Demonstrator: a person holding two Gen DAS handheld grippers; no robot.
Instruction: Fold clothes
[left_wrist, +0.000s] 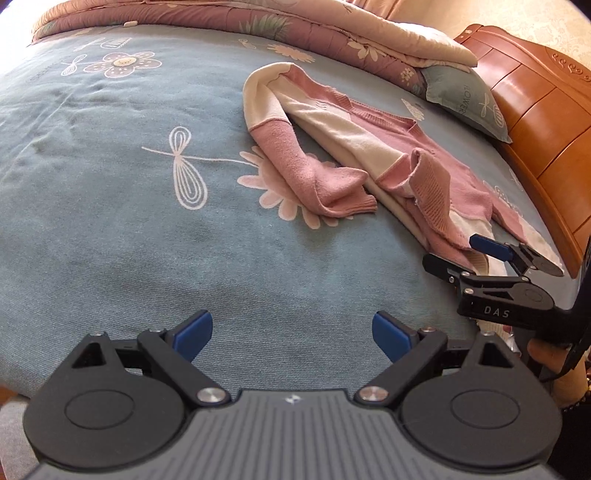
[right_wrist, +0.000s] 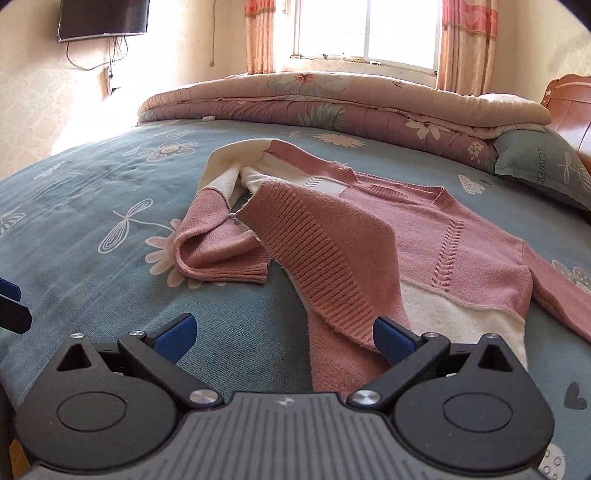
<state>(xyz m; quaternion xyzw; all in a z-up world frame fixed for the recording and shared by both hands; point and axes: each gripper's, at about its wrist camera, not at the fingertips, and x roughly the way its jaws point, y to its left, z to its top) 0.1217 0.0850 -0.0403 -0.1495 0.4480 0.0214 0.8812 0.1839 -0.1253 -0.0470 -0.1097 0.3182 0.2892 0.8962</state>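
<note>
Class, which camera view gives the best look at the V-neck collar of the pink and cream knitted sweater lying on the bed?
The right wrist view: the pink and cream knitted sweater faces it, with the V-neck collar clear. In the left wrist view the sweater lies edge-on and bunched, the collar just a small notch.

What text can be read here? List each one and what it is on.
"DAS": on the right gripper.
"FLOWER", rest hidden: on the pillow.
"FLOWERS": on the same pillow.
Small lettering on the bedsheet near the far flower print: too blurred to read.
</note>
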